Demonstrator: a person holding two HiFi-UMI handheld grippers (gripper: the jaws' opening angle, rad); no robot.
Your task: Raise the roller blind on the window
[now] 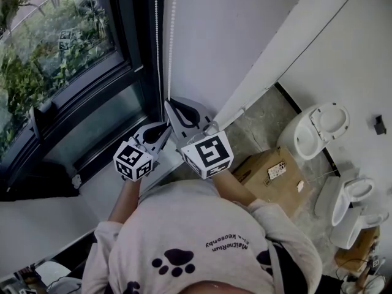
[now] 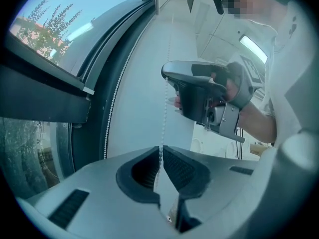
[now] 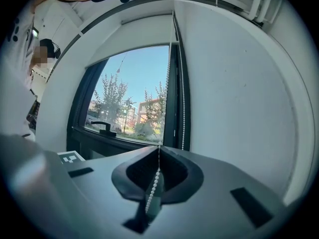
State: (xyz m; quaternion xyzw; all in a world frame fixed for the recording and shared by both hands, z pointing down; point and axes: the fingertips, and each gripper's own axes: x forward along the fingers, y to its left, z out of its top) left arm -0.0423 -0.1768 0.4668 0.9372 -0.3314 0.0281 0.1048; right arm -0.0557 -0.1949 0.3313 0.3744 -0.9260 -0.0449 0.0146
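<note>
Left gripper (image 2: pixel 160 151): jaws closed tight on the bead chain (image 2: pixel 164 108), which leaves the pads and runs straight up.
Right gripper (image 3: pixel 159 151): jaws likewise pinched on the same strand, just above the left one; a short run of beads lies between the two grips.
Free strand (image 3: pixel 182 98): hangs untouched beside the dark window frame (image 1: pixel 131 54), near the white wall (image 1: pixel 214 35).
Roller blind (image 3: pixel 139 36): what I take for its pale fabric covers only the top of the window (image 1: pixel 55 48); most of the glass is bare, so I judge that little travel is left.
Risk, slip: the beads are small and the pads hold only a few; a quick tug may let the chain slide through.
Risk, wrong strand: I cannot tell which strand raises; hauling on the wrong one lowers the fabric.
Risk, angle: pulling away from the wall rather than straight down may drag the chain off its wheel at the top, which no view shows.
Risk, hand-over: if I open both grips together the fabric may run back down; one must hold while the other moves.
Risk, end stop: forcing past the top may jam the roll or snap the chain.
</note>
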